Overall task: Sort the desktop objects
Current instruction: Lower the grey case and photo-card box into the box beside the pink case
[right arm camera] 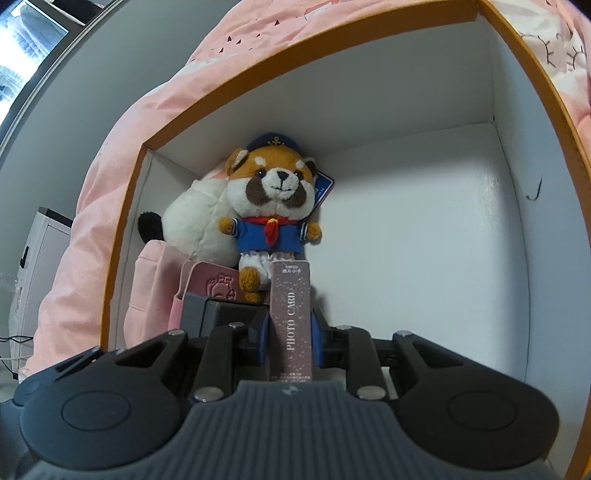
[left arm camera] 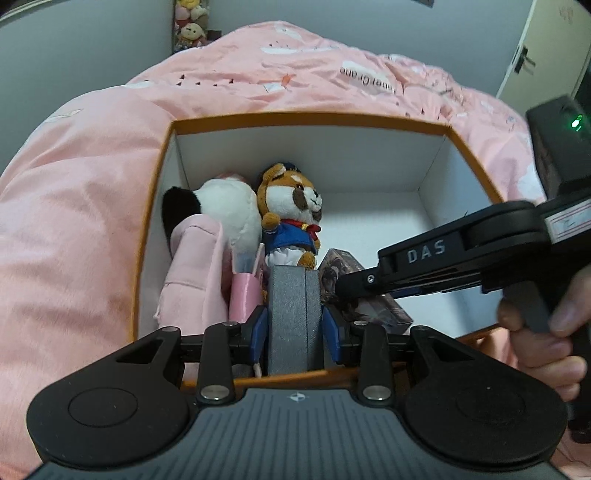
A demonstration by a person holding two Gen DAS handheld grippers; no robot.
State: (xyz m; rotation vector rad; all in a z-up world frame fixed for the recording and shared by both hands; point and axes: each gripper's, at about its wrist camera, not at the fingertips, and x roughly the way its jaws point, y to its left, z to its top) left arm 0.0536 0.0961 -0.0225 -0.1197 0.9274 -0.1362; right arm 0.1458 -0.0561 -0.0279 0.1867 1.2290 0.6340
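An orange-rimmed white box (left arm camera: 303, 119) (right arm camera: 517, 48) lies on a pink quilt. Inside it are a sailor-suit fox plush (left arm camera: 291, 210) (right arm camera: 275, 206), a white plush with a black tip (left arm camera: 221, 210) (right arm camera: 192, 221), a pink garment (left arm camera: 192, 269) and a pink case (left arm camera: 243, 295) (right arm camera: 212, 284). My left gripper (left arm camera: 294, 328) is shut on a grey case (left arm camera: 293, 314), low inside the box's near side; the case also shows in the right wrist view (right arm camera: 218, 314). My right gripper (right arm camera: 291, 332) is shut on a glittery "PHOTO CARD" box (right arm camera: 291, 321) (left arm camera: 365, 295), held upright just right of the grey case.
The pink quilt (left arm camera: 74, 221) surrounds the box. The box's right half shows a bare white floor (right arm camera: 424, 258). Plush toys (left arm camera: 190, 26) hang on the far wall. A white cabinet (right arm camera: 40, 258) stands at the left, outside the box.
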